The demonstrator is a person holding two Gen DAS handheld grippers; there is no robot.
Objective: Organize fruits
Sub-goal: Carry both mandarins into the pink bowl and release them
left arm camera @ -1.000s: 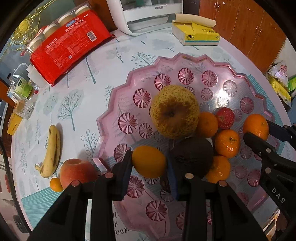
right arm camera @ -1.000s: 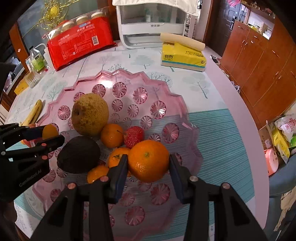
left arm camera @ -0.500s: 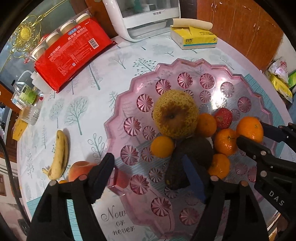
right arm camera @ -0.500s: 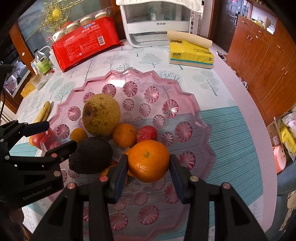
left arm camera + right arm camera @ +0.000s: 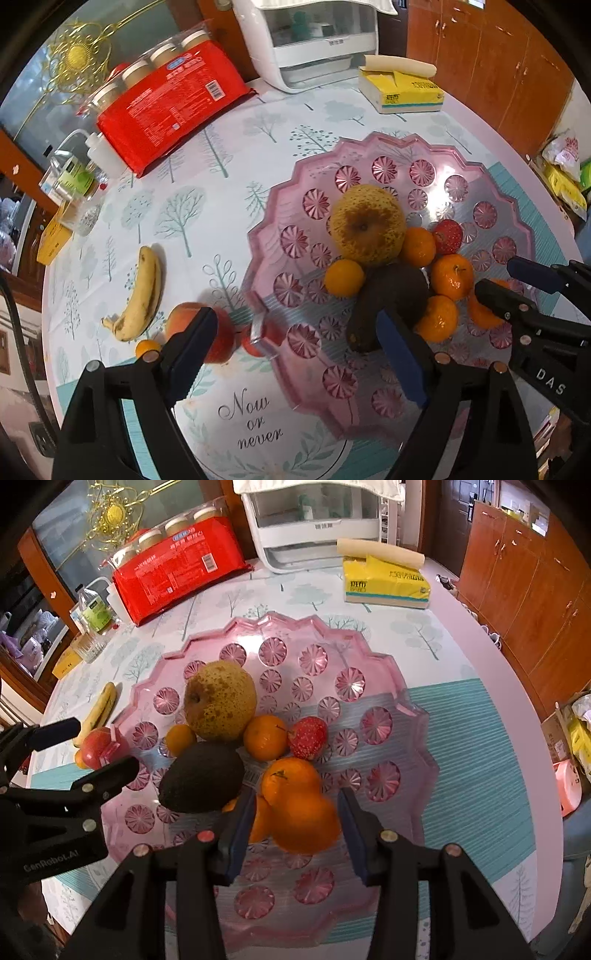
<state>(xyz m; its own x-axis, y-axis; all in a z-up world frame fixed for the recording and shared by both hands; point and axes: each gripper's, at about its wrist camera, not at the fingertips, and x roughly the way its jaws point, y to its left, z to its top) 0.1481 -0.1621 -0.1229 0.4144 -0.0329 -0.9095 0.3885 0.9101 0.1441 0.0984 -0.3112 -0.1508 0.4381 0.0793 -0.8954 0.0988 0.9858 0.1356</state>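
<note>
A pink scalloped plate [image 5: 491, 177] [image 5: 406, 686] holds a yellow pear [image 5: 365, 225] [image 5: 219, 699], a dark avocado [image 5: 391, 295] [image 5: 201, 777], a strawberry [image 5: 307, 737], and several small oranges. My left gripper [image 5: 295, 343] is open and empty above the plate's near-left rim. A peach [image 5: 218, 332], a banana [image 5: 142, 293] and a small orange [image 5: 147, 348] lie on the table left of the plate. My right gripper [image 5: 295, 825] has its jaws spread around an orange [image 5: 304, 821] that looks blurred and sits low among the other oranges.
A red package of jars [image 5: 166, 103], a yellow tissue box [image 5: 402, 92] and a white appliance [image 5: 314, 40] stand at the table's far side. Bottles [image 5: 74, 177] stand at the far left. Wooden cabinets [image 5: 524, 590] are to the right.
My left gripper let go of the small orange, which now lies beside the pear, then opened wide and drew back. My right gripper's jaws widened and its orange dropped onto the plate.
</note>
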